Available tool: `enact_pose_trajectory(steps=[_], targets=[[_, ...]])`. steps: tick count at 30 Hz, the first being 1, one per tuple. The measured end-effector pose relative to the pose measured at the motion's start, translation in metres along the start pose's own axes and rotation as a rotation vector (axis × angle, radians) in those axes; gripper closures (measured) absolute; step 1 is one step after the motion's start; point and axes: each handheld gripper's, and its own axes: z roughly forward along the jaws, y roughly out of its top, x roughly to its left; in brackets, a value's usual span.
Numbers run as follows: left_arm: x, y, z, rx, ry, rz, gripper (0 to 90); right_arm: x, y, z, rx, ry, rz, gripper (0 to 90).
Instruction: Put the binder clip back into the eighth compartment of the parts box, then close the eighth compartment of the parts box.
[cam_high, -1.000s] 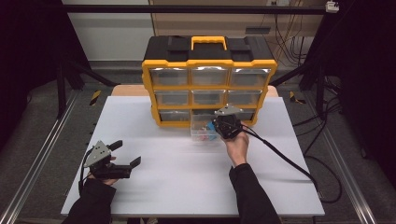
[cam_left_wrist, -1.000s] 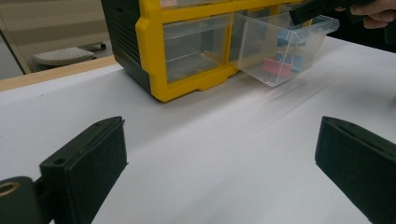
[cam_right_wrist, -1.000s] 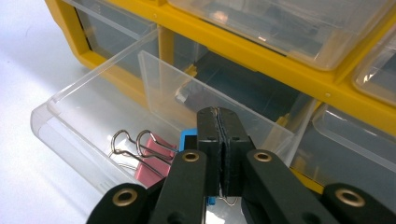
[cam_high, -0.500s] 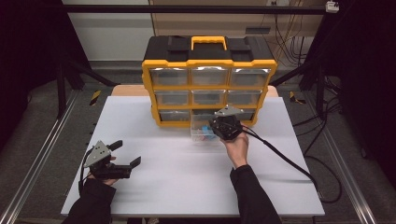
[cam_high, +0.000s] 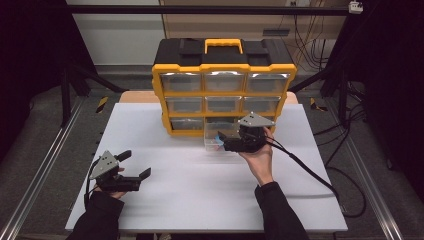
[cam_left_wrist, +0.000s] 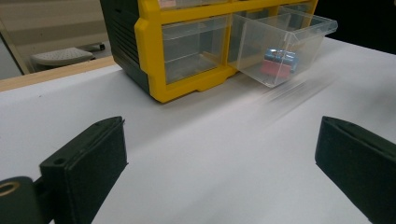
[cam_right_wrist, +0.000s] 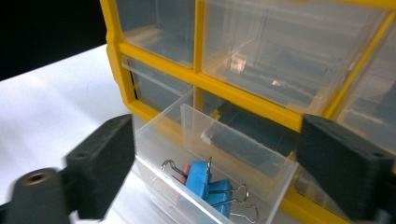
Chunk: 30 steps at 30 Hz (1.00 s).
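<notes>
A white counter stood in a dim room with dark flooring and metal rails to either side. At its far edge sat a yellow and black organizer cabinet with a yellow handle on top and three rows of clear plastic drawers. The middle drawer of the bottom row, a clear drawer, was pulled partway out over the counter. Inside it lay binder clips, blue ones and at least one red, with silver wire handles.

The right tongs, held in the person's right hand, hovered just in front of the open drawer. Their two black jaws were spread wide apart, standing to either side of the drawer's front and gripping nothing. A black cable trailed from them across the counter toward the right edge.

The left tongs, held in the person's left hand near the front left of the counter, were well apart from the cabinet. Their jaws also stood wide apart and empty, low over the bare white surface and pointing toward the cabinet.
</notes>
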Motion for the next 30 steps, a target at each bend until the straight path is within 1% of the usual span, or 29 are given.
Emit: enact_pose_trajectory(steps=[2,5,8,9,11,13,15,18,21,23,24,27,28,29,30], targets=[[0.0,0.0,0.0,0.001,-0.001,0.0,1.3,0.001,0.0,-0.005,-0.004,0.007,0.009,5.1],[0.0,0.0,0.0,0.0,-0.001,-0.001,1.3,0.004,0.001,-0.011,-0.005,0.013,0.006,2.4],[0.0,0.0,0.0,0.0,-0.001,0.001,1.3,0.006,0.0,-0.015,-0.014,0.004,0.013,0.4],[0.0,0.0,0.0,-0.001,0.0,0.0,1.3,0.006,-0.001,-0.017,-0.023,0.006,0.018,0.4],[0.0,0.0,0.0,-0.001,-0.001,0.0,1.3,0.005,-0.003,-0.02,-0.043,0.02,0.045,0.4],[0.0,0.0,0.0,0.0,0.0,-0.001,1.3,0.003,-0.006,-0.023,-0.047,0.022,0.061,0.3],[0.0,0.0,0.0,0.001,0.0,0.0,1.3,0.002,-0.009,-0.026,-0.042,0.01,0.053,0.3],[0.0,0.0,0.0,0.001,0.0,0.0,1.3,-0.001,-0.015,-0.028,-0.038,0.003,0.066,0.3],[0.0,0.0,0.0,0.002,0.0,0.0,1.3,-0.002,-0.02,-0.031,-0.035,-0.005,0.07,0.3],[0.0,0.0,0.0,0.0,0.0,-0.001,1.3,-0.002,-0.023,-0.032,-0.036,0.008,0.077,0.4],[0.0,0.0,0.0,0.0,0.001,0.0,1.3,-0.002,-0.024,-0.033,-0.036,0.01,0.072,0.5],[0.0,0.0,0.0,0.001,0.0,-0.001,1.3,-0.001,-0.03,-0.035,-0.042,-0.001,0.083,3.2],[0.0,0.0,0.0,0.001,0.0,-0.001,1.3,-0.001,-0.033,-0.036,-0.038,-0.002,0.071,4.0],[0.0,0.0,0.001,0.003,0.0,-0.002,1.3,0.0,-0.035,-0.037,-0.036,-0.003,0.087,6.0],[0.0,-0.001,0.001,0.005,0.0,-0.002,1.3,-0.001,-0.038,-0.038,-0.044,0.008,0.089,7.8]])
